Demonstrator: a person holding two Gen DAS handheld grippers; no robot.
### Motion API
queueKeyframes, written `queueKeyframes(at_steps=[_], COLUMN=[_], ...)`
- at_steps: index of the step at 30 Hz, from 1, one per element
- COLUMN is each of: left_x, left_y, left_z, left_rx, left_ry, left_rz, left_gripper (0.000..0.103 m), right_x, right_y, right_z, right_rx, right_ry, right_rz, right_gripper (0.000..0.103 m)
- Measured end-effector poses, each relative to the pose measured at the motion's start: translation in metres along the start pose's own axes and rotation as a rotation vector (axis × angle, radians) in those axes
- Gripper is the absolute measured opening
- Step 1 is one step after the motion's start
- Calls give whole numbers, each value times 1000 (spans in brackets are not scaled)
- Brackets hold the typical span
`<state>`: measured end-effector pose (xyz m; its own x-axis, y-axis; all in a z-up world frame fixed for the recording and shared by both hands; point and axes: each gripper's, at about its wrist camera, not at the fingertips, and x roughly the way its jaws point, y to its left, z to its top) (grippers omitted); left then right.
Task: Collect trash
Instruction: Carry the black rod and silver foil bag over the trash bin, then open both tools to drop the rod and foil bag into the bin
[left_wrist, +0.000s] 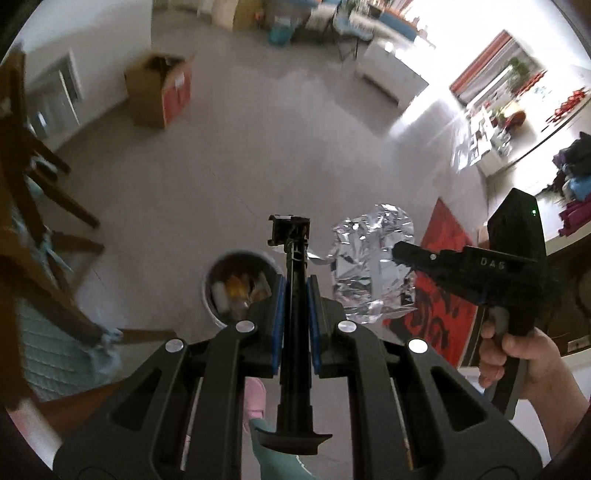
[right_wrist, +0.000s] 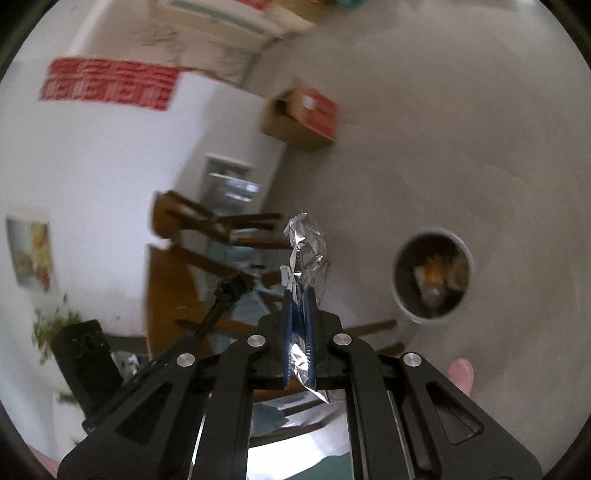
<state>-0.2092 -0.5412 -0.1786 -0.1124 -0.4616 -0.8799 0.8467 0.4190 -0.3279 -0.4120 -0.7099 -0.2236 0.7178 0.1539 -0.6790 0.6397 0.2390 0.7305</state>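
Observation:
My left gripper (left_wrist: 295, 291) is shut on a long black plastic part (left_wrist: 291, 254) that sticks up past the pads, held above the floor. My right gripper (right_wrist: 300, 299) is shut on a crumpled silver foil wrapper (right_wrist: 306, 251); the wrapper also shows in the left wrist view (left_wrist: 373, 262), with the right gripper (left_wrist: 399, 254) beside it. A round grey trash bin (left_wrist: 240, 280) stands on the floor below, holding several pieces of trash. It shows in the right wrist view (right_wrist: 432, 277) to the right of the foil.
Wooden chairs (left_wrist: 40, 236) stand at the left. A cardboard box (left_wrist: 159, 92) sits on the grey floor further back. A red mat (left_wrist: 439, 280) lies to the right. A pink slipper (left_wrist: 255, 398) is below the left gripper. A wooden table (right_wrist: 166, 295) is near the chairs.

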Motion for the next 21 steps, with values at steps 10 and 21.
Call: queueKeyframes(at_steps=[10,21], left_x=[225,385], left_y=[67,117], left_z=[-19,-36], left_rx=[-38,58], left_ry=[250,395], left_rz=[91,167], left_gripper=[10,52], right_x=[169,280], right_y=[-160,-246], right_z=[14,29], right_rx=[168,115], right_ry=[127,186], right_rz=[-105,-305], right_gripper=[7,64])
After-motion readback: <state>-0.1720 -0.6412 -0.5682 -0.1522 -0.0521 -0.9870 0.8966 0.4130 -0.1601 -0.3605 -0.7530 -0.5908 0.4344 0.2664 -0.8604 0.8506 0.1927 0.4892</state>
